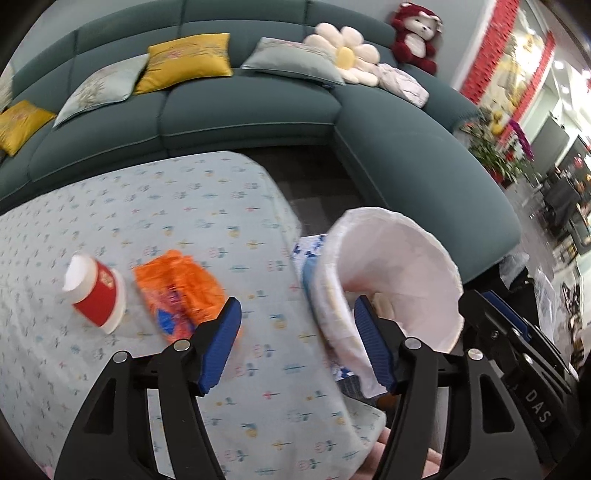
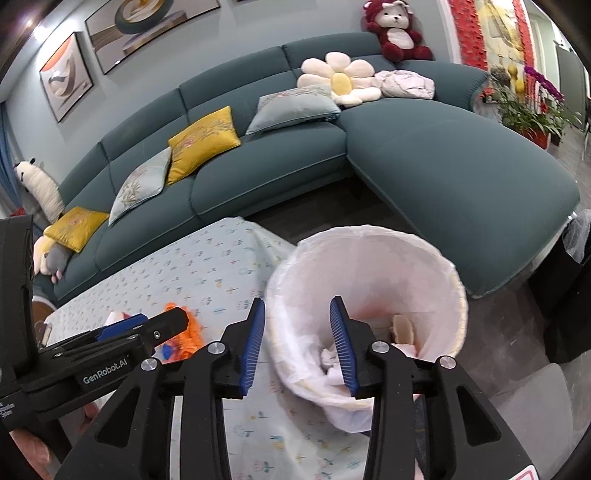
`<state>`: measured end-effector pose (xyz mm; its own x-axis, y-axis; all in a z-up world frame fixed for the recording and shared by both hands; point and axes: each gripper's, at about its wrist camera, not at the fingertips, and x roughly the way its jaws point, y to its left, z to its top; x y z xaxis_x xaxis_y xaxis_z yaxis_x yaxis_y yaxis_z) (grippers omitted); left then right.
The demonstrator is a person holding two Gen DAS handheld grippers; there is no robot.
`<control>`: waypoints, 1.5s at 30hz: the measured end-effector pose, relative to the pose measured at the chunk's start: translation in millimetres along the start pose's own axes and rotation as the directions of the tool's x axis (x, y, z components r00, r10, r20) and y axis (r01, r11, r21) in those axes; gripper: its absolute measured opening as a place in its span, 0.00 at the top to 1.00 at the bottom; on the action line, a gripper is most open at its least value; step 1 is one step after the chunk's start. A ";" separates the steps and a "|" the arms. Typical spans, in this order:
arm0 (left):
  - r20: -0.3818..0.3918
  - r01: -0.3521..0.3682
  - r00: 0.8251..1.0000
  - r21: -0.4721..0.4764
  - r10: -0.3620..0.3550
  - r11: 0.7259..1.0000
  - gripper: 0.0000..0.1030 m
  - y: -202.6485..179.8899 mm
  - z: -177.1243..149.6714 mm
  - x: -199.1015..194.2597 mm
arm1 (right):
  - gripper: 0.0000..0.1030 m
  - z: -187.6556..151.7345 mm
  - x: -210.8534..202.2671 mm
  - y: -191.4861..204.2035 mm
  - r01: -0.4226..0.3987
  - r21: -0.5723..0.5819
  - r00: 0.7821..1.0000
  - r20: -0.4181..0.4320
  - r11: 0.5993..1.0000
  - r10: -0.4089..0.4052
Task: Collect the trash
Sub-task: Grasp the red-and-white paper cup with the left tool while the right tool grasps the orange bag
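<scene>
Tools (image 1: 295, 343) (image 2: 297, 345) apart above lined bin (image 2: 436, 266)

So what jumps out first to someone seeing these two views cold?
The white-lined trash bin beside the table's edge, with crumpled trash in it. On the patterned tablecloth lie an orange wrapper and a tipped red paper cup. Behind runs a teal sofa with a red plush bear.

"GenRobot.AI" stands on the left tongs (image 2: 144, 325) body; "DAS" shows on the right tongs (image 1: 509, 314) body.
</scene>
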<state>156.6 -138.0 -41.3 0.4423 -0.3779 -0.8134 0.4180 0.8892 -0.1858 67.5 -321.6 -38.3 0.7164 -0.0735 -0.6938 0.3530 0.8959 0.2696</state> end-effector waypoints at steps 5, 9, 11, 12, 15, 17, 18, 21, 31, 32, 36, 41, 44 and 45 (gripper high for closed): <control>0.008 -0.031 0.999 -0.042 0.031 0.999 0.41 29.5 -3.6 -7.7 | 0.64 -5.2 4.2 23.9 -0.024 -0.030 1.000 -0.018 0.999 0.023; 0.012 -0.054 0.998 -0.084 0.055 0.995 0.41 55.3 -5.7 -13.6 | 0.63 -10.0 10.0 45.1 -0.039 -0.054 0.999 -0.038 0.998 0.037; 0.013 -0.063 0.998 -0.099 0.064 0.993 0.41 65.5 -6.8 -15.9 | 0.63 -12.2 13.2 54.1 -0.045 -0.063 0.998 -0.047 0.997 0.042; 0.012 -0.069 0.997 -0.111 0.071 0.991 0.41 73.2 -7.9 -17.0 | 0.63 -13.6 14.6 58.1 -0.048 -0.068 0.998 -0.052 0.997 0.044; 0.009 -0.094 0.995 -0.129 0.096 0.987 0.40 89.0 -10.8 -18.2 | 0.63 -16.6 20.0 70.6 -0.056 -0.083 0.996 -0.067 0.995 0.050; 0.008 -0.109 0.994 -0.142 0.112 0.984 0.36 100.3 -13.1 -18.4 | 0.63 -18.2 23.7 76.7 -0.061 -0.090 0.996 -0.076 0.994 0.054; 0.007 -0.118 0.993 -0.155 0.121 0.981 0.35 107.2 -14.4 -18.7 | 0.63 -20.0 26.2 79.9 -0.063 -0.095 0.995 -0.082 0.994 0.055; -0.003 -0.129 0.991 -0.182 0.131 0.975 0.34 124.9 -19.1 -18.1 | 0.63 -24.0 33.6 88.9 -0.069 -0.104 0.993 -0.099 0.992 0.059; -0.034 -0.183 0.983 -0.235 0.180 0.955 0.29 175.7 -26.6 -5.7 | 0.63 -39.4 70.5 116.2 -0.087 -0.136 0.984 -0.169 0.987 0.064; -0.037 -0.184 0.983 -0.236 0.181 0.954 0.28 178.9 -26.7 -3.6 | 0.63 -41.3 74.7 118.8 -0.090 -0.138 0.982 -0.177 0.986 0.065; -0.044 -0.196 0.981 -0.238 0.191 0.951 0.22 190.3 -27.1 6.0 | 0.60 -49.0 96.4 130.5 -0.097 -0.150 0.975 -0.212 0.984 0.063; -0.065 -0.198 0.980 -0.234 0.188 0.952 0.22 202.0 -24.3 23.6 | 0.55 -57.2 124.3 139.1 -0.095 -0.160 0.967 -0.250 0.983 0.053; -0.075 -0.194 0.980 -0.232 0.182 0.953 0.22 207.1 -22.4 33.8 | 0.55 -60.5 141.2 140.3 -0.095 -0.156 0.960 -0.276 0.983 0.049; -0.077 -0.193 0.981 -0.231 0.180 0.954 0.22 208.6 -21.5 37.2 | 0.55 -61.6 147.1 140.4 -0.093 -0.154 0.958 -0.284 0.984 0.047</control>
<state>243.2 38.9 -122.2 0.4474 -0.1909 -0.8737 0.1299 0.9805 -0.1477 185.4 -179.6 -143.6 0.5318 0.0956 -0.8415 0.1877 0.9556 0.2271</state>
